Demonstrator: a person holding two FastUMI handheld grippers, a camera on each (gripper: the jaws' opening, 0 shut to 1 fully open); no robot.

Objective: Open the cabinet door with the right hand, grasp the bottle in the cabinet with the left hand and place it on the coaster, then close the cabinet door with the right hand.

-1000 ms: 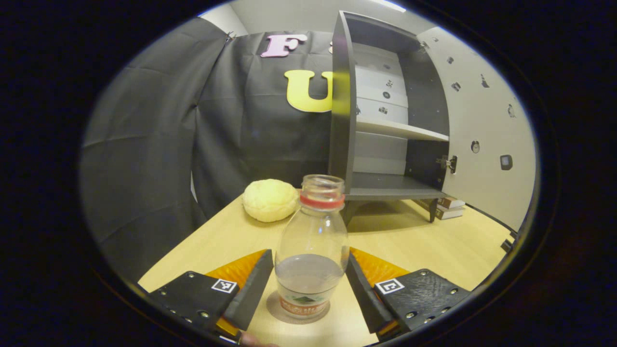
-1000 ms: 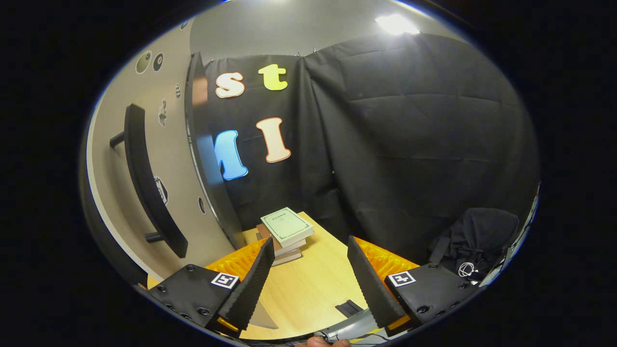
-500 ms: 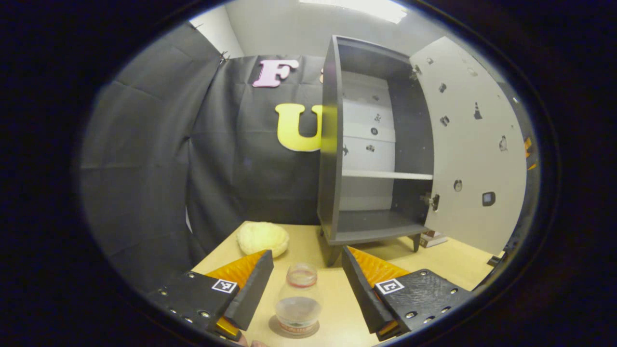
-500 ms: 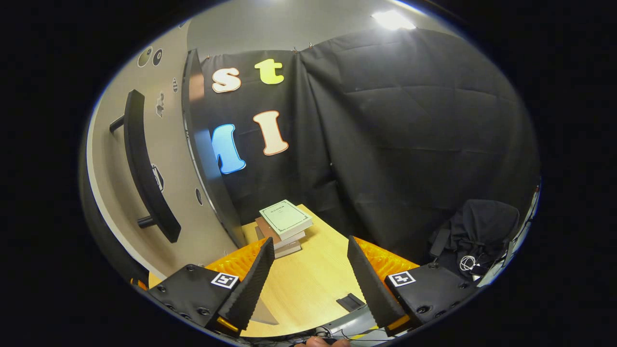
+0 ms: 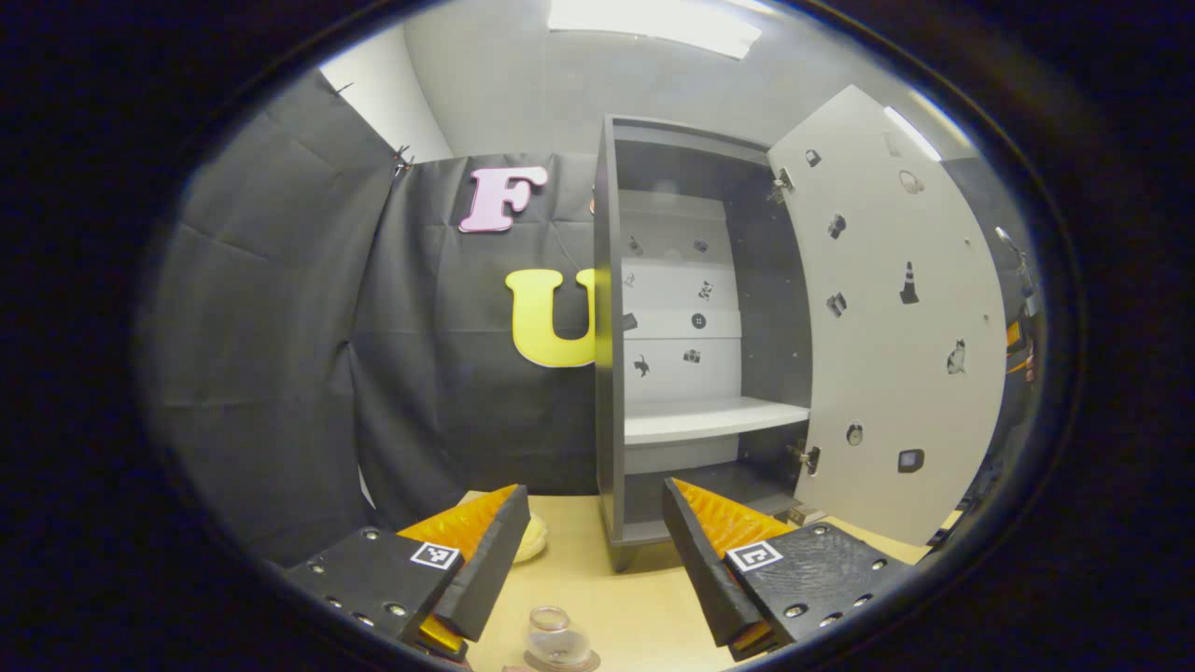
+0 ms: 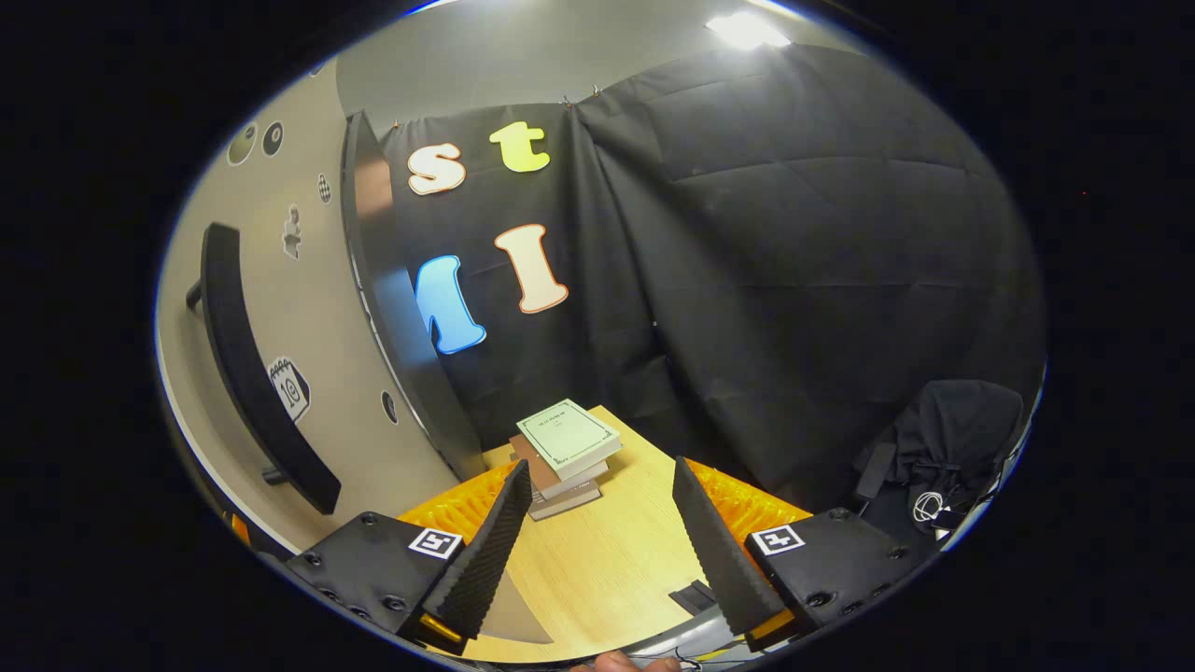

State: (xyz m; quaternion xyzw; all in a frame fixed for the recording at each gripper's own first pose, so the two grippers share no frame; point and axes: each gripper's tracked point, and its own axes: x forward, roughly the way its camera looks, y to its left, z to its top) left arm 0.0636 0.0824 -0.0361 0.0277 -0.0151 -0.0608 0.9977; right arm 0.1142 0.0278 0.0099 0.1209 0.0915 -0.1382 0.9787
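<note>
On wooden table [image 5: 644, 621]: bottle [image 5: 554, 638] | cabinet [image 5: 653, 355] open | books [image 6: 565, 455]

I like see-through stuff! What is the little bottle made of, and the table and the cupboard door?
The bottle looks like clear plastic, maybe glass: you see through it. The table looks like pale wood or wood-print board, with fine grain lines. The cupboard door seems a matte, light painted board with small stickers.

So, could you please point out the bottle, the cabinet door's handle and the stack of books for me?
bottle [image 5: 555, 638]: left gripper view, on its clear shoulder below the open neck.
door handle [image 6: 254, 373]: right gripper view, on the middle of the dark bar.
stack of books [image 6: 569, 436]: right gripper view, on the top book's cover.
</note>
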